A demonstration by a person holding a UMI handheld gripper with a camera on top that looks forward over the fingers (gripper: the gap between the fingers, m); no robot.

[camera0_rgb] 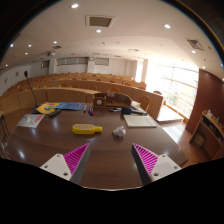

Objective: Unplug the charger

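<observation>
A yellow oblong block point(87, 128), which looks like a power strip, lies on the wooden table point(108, 165) ahead of my left finger. A small white object point(119, 130), possibly the charger, sits just to its right; I cannot tell whether it is plugged in. My gripper point(110, 150) is open and empty, well short of both. Its magenta pads point(72, 158) are spread wide over bare table.
A dark box point(112, 100) stands further back on the table. A grey folder point(140, 120) lies to the right, and papers and books point(30, 120) lie to the left. Rows of wooden desks point(60, 92) fill the hall behind. Windows point(178, 88) are at the right.
</observation>
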